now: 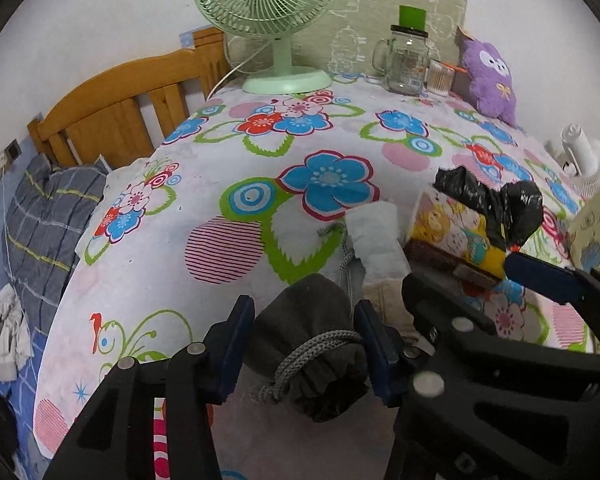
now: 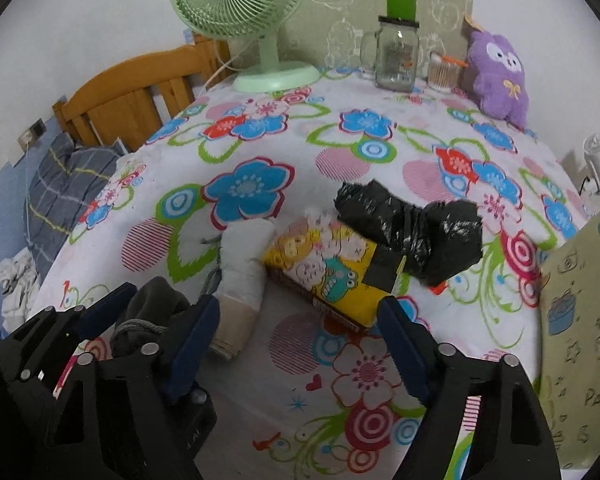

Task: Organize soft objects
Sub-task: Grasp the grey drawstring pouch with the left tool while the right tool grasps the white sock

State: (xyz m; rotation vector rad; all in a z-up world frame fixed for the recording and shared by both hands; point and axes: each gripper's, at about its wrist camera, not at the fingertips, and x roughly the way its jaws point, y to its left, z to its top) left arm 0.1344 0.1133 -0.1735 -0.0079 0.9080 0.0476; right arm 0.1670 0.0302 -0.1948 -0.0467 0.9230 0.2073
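My left gripper [image 1: 304, 344] is shut on a dark grey drawstring pouch [image 1: 312, 344] low over the flowered tablecloth [image 1: 204, 184]; it also shows at the lower left of the right wrist view [image 2: 152, 316]. My right gripper [image 2: 296, 340] is open and empty just in front of a yellow cartoon packet [image 2: 328, 276]. A white soft roll [image 2: 242, 264] lies left of the packet. A crumpled black plastic bag [image 2: 412, 228] rests on the packet's far end. A purple plush toy [image 2: 500, 80] stands at the back right.
A green desk fan [image 2: 240, 12], a glass jar with green lid [image 2: 396, 52] and a cotton swab box [image 2: 444, 68] stand along the back. A pale green card [image 2: 580, 320] is at the right edge. A wooden bed frame [image 2: 128, 92] and bedding [image 2: 60, 184] lie left.
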